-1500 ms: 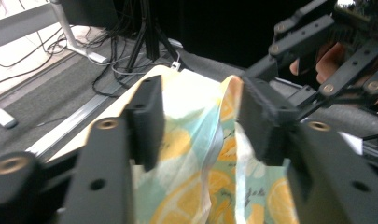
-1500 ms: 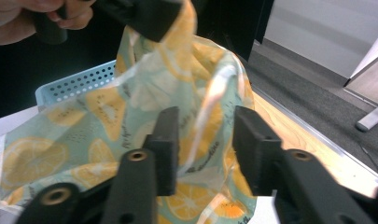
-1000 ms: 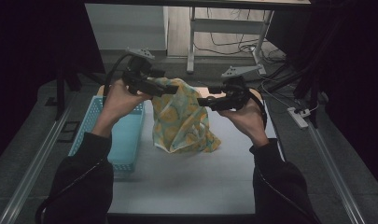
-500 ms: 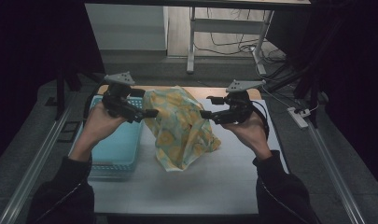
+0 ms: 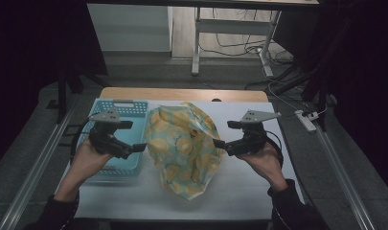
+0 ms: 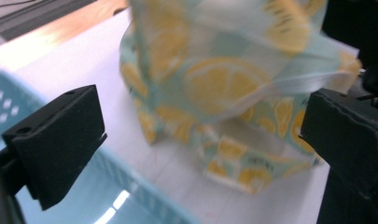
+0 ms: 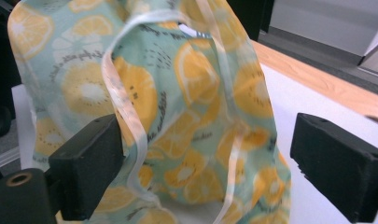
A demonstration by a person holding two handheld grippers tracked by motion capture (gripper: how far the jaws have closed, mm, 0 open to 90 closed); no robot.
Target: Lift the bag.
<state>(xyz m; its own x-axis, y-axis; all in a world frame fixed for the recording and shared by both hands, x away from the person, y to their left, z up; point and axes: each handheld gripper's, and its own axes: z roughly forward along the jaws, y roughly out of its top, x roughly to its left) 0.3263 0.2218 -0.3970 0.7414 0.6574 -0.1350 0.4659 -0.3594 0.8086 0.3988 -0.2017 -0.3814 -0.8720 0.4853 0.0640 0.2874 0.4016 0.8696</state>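
The left gripper (image 5: pixel 139 146) is open wide. Its two black jaws have just been opening, and nothing is between them. In the left gripper view the bag sits past the jaw tips, with a gap of air before it. This gripper hangs over the near edge of the light blue plastic basket with little holes (image 5: pixel 129 108), which stands on the left part of the white table top (image 5: pixel 134 201).

The right gripper (image 5: pixel 219 143) is open too. Its jaws have also just been opening. In the right gripper view a thin white ribbon handle (image 7: pixel 126 116) of the bag hangs in the space between the jaws, but the pads do not press on it. From the high view this gripper's tips look as if they are right at the bag's edge. I cannot tell if they touch it.

The soft blue-green cloth bag with yellow lemon slices printed on it (image 5: pixel 184 148) lies in the middle of the table, between the two grippers. It sits just beside the basket, on the basket's right. The bag is long from the far side of the table to the near side, and its near end comes to a point. Both grippers aim inward at it from the sides. The right one looks a bit nearer to the cloth, so I think it would reach the bag first.
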